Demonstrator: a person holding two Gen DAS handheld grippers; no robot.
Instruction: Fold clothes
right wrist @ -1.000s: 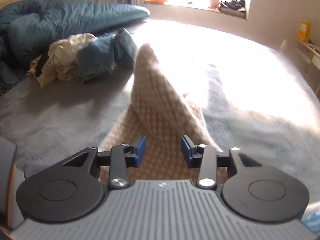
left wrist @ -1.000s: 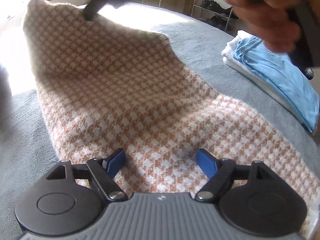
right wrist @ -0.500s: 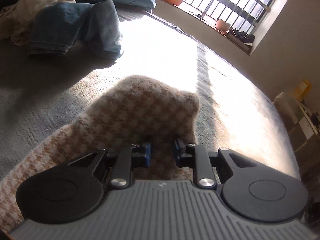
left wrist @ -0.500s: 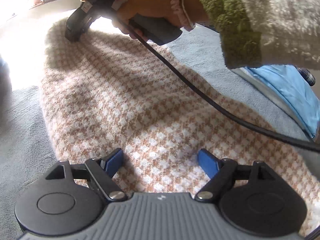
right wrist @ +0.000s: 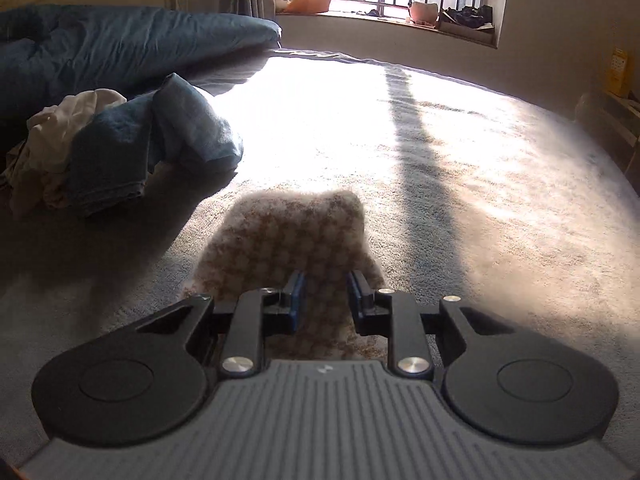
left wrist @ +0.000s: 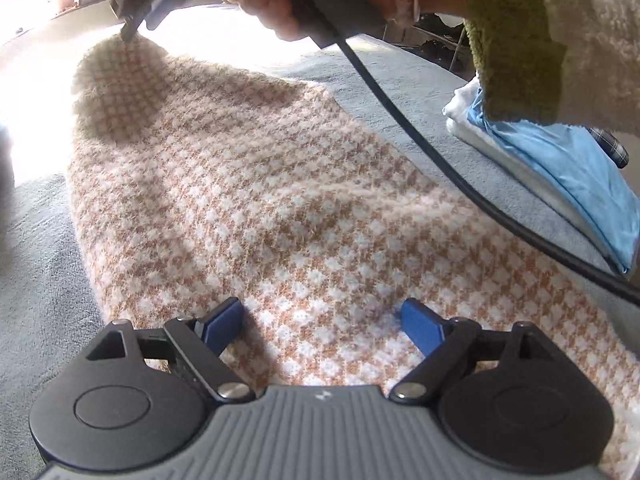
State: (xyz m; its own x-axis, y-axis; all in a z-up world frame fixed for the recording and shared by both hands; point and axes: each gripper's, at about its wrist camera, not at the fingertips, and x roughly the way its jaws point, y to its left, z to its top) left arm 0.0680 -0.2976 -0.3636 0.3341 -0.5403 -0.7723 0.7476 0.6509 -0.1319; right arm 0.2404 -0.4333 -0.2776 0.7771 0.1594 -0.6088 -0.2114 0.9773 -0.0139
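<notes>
A tan-and-white checked knit garment (left wrist: 256, 200) lies spread on the grey bed. My left gripper (left wrist: 320, 322) is open, its blue pads resting on the near part of the knit. My right gripper (right wrist: 325, 286) is nearly closed on the garment's far corner (right wrist: 288, 236), which lies between its blue pads. In the left wrist view the right gripper (left wrist: 132, 32) pinches that corner at the top left, low over the bed, with the hand and a black cable (left wrist: 440, 168) behind it.
A folded stack of white and light blue clothes (left wrist: 560, 168) lies at the right of the bed. A pile of unfolded blue and cream clothes (right wrist: 120, 152) and a dark blue duvet (right wrist: 120, 48) lie at the far left. The grey bed cover (right wrist: 480, 200) is sunlit ahead.
My right gripper has carried the held corner away across the bed and lowered it, so the lifted knit now lies stretched out flatter. My left gripper has stayed open in place.
</notes>
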